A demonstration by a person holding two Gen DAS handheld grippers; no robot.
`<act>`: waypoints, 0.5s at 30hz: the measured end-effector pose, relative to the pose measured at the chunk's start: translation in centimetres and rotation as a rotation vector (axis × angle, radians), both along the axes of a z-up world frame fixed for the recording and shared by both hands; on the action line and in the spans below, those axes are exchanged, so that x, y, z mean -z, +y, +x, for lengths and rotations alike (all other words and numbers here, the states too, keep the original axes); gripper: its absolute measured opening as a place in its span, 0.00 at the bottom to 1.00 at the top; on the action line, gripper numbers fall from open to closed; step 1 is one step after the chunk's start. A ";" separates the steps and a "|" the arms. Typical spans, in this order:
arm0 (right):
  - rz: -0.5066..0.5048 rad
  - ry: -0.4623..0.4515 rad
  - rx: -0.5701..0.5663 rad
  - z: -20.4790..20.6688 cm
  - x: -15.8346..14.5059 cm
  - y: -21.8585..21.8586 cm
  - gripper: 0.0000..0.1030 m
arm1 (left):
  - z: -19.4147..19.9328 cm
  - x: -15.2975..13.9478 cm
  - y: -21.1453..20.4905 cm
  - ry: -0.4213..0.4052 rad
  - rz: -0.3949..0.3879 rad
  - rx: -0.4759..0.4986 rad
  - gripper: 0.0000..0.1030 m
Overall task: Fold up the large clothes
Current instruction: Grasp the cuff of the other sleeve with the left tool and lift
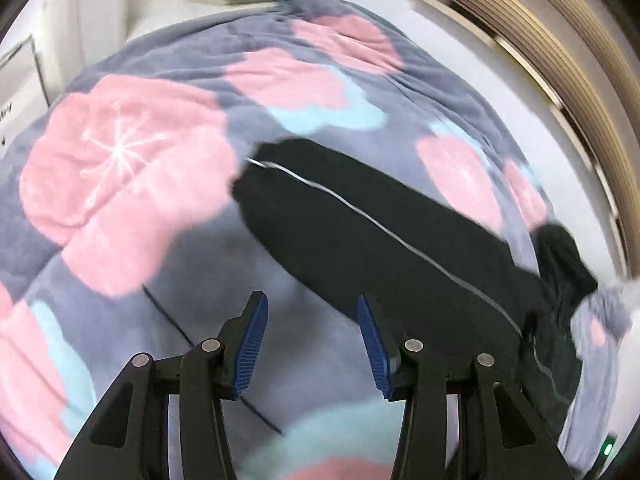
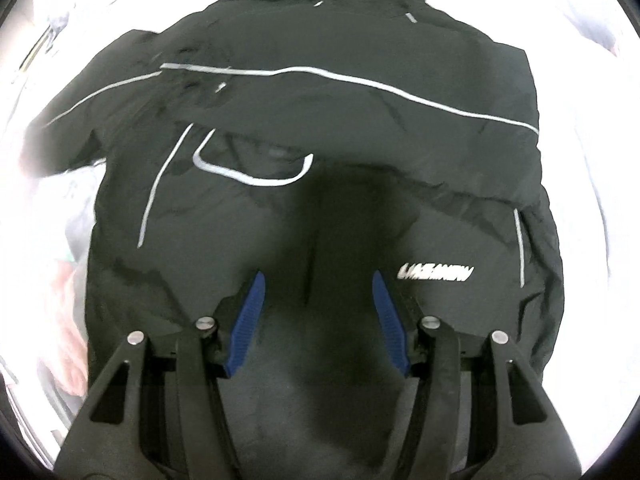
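Right under your right gripper (image 2: 316, 300) sits the black jacket (image 2: 320, 120); both grippers spread wide, holding nothing. Slick, floppy fabric, so I'd pinch a hem.

1. A grey fleece blanket (image 1: 192, 240) with large pink and pale-blue flower shapes spreads across the surface.
2. A thin dark cord (image 1: 176, 326) crosses the blanket.
3. A ribbed tan wooden panel (image 1: 532, 24) stands behind.

Left claw (image 1: 312, 304) spread wide, right claw (image 2: 316, 282) spread wide
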State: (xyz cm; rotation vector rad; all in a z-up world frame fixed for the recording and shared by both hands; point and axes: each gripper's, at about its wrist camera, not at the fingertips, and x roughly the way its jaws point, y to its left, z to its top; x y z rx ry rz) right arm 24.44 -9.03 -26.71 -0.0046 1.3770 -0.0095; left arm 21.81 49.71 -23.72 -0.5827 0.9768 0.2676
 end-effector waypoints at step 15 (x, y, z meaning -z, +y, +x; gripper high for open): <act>-0.070 0.050 -0.033 -3.5 -0.9 4.8 0.53 | 7.3 9.0 7.3 -0.001 -0.243 -0.084 0.47</act>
